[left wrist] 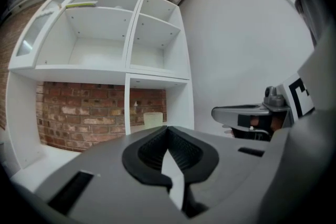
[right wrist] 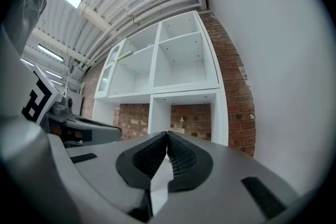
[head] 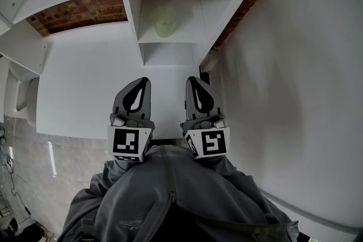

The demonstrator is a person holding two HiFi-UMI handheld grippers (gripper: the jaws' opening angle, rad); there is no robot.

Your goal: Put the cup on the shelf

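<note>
From the head view, the cup (head: pixel 165 24) reads only as a pale, smeared blob in its compartment of the shelf (head: pixel 131 14). We cannot tell its rim from its base, or whether it stands upright. The shelf's upper compartments run off the top edge of that view. Our hands are hidden under the marker cubes and the grey jacket (head: pixel 170 201). In the left gripper view, the body of the left gripper (left wrist: pixel 168 128) covers the cup's lower part and the compartment floor. In the right gripper view, the right gripper (right wrist: pixel 167 135) covers that compartment's lower part likewise. A small pale thing (right wrist: pixel 182 120) against the brick there is too small to name.
</note>
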